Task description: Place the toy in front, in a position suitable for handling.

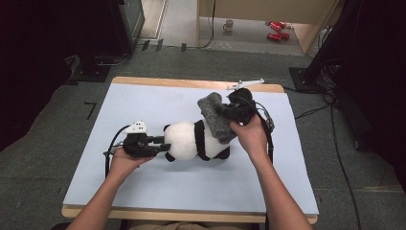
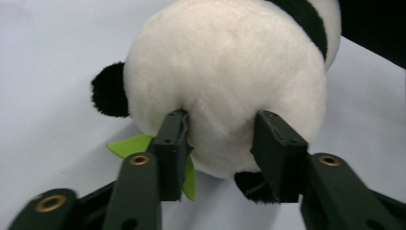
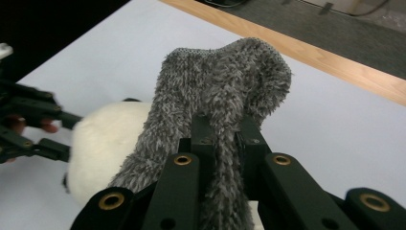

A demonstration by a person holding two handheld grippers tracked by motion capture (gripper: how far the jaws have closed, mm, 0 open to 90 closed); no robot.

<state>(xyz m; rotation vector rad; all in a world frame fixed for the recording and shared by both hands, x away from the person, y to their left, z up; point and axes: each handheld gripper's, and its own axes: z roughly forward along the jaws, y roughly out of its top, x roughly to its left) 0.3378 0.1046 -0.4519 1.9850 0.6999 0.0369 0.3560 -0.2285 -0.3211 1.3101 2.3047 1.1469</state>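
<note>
One plush panda point(image 1: 194, 140) lies on its side near the middle of the pale blue table point(image 1: 143, 191), head toward the left gripper point(image 1: 160, 145). In the left gripper view that gripper's jaws straddle the white head with the pads set against the fur and dimpling it only lightly — more a steadying brace than a firm clamp, though at this angle I can't be sure how hard they press. It seems placed there to keep the toy from sliding. The right gripper point(image 3: 222, 132) is clenched on one fuzzy grey sock point(image 3: 225, 86), held up over the panda's body — probably to draw it on or off the toy. Also counted: two grippers, and one small green leaf point(image 2: 131, 145) tucked beside the panda's head.
</note>
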